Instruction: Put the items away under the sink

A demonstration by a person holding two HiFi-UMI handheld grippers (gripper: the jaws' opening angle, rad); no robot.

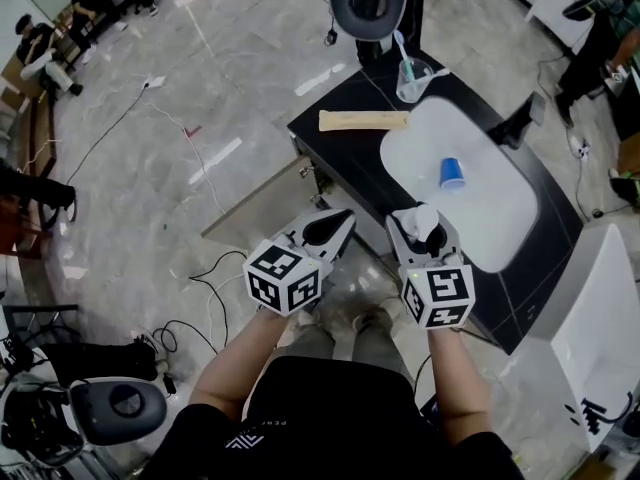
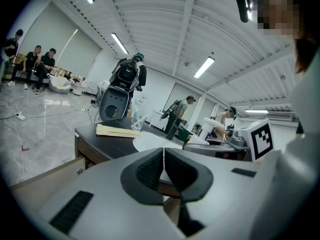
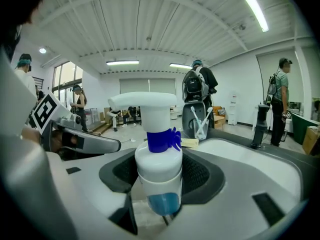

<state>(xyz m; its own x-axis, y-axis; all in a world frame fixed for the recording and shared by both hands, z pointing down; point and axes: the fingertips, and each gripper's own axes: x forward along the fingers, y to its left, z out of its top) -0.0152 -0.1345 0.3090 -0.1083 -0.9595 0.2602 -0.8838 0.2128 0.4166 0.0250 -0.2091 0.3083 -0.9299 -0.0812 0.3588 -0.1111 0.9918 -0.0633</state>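
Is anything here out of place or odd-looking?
Mildly: a blue cup sits inside the white sink instead of on the counter, and the cabinet door below hangs open. Nothing looks spilled or broken. The right tool grips a spray bottle.

Pretty big open room, glossy grey marble-look floor (image 1: 140, 178) with cables (image 1: 215, 265) trailing all over it. White walls, ribbed white ceiling (image 2: 165, 24) with long tube lights (image 2: 119, 43) switched on, tall windows (image 3: 62, 84) at the far end. A few people (image 2: 37, 64) are sitting along one wall.
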